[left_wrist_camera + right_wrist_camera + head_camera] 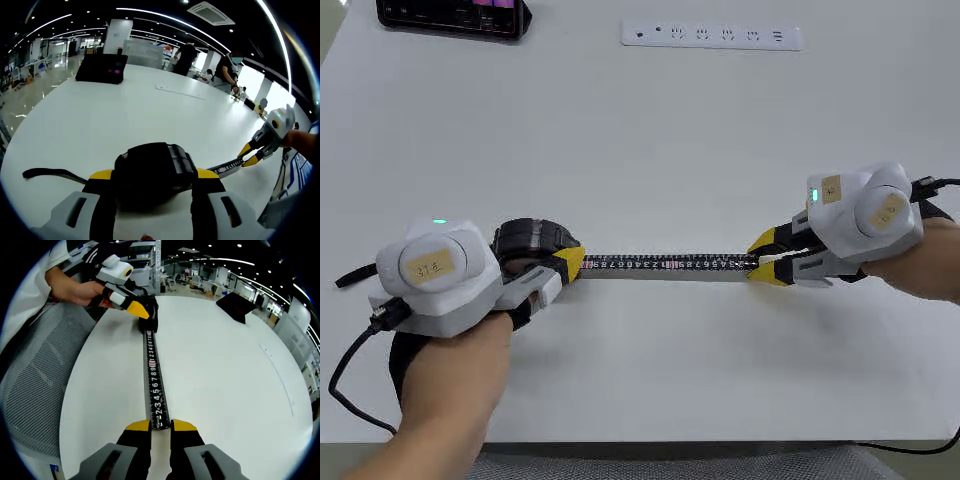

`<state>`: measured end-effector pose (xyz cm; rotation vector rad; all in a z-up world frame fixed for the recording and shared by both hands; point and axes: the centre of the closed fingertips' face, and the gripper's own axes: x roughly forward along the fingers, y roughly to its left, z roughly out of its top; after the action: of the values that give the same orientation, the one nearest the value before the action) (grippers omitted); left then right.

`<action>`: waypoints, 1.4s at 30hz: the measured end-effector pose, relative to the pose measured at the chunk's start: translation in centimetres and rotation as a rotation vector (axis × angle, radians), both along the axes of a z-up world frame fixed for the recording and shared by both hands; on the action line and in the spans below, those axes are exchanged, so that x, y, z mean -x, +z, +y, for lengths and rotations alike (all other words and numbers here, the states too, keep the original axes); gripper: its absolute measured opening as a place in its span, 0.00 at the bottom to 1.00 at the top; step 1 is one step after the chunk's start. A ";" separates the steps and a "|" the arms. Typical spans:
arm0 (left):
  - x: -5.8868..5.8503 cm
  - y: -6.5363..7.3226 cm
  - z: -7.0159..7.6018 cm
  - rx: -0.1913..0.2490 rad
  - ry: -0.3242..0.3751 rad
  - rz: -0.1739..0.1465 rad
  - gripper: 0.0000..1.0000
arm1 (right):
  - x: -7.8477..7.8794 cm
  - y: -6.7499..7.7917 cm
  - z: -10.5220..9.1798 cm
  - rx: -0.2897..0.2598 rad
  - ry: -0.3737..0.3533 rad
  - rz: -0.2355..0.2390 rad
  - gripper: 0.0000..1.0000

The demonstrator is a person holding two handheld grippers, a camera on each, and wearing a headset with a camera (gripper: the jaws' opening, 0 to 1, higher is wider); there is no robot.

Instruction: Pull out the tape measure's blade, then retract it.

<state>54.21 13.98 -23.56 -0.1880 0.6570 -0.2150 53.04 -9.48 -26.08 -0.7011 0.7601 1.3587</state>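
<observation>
black tape measure [530,243], blade [665,263] extended

Head camera: high over near edge of tabletop [650,150], tilted down and forward, mid-distance; blade [670,263] crosses frame side to side, power strip [710,36] far beyond blade. Left tool [552,275] camera: low, tight behind tape case [155,167] at blade's reel end, blade slanting off right. Right tool [767,268] camera: low at blade's tip, sighting straight down blade. All three share blade and dark screen [453,17] beyond it; each tool camera catches opposite tool at blade's far end.
</observation>
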 end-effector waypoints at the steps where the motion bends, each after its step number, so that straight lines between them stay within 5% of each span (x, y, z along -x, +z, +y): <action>1: 0.0 0.0 0.0 0.001 0.000 0.001 0.56 | 0.0 0.0 0.1 -0.002 0.001 0.000 0.10; 42: -0.1 0.1 0.3 0.054 0.005 0.006 0.56 | -0.1 0.4 6.2 -0.092 0.020 0.029 0.10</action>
<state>54.26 14.25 -23.45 -0.2419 0.6570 -0.2280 53.12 -3.24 -25.69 -0.6189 0.7103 1.4154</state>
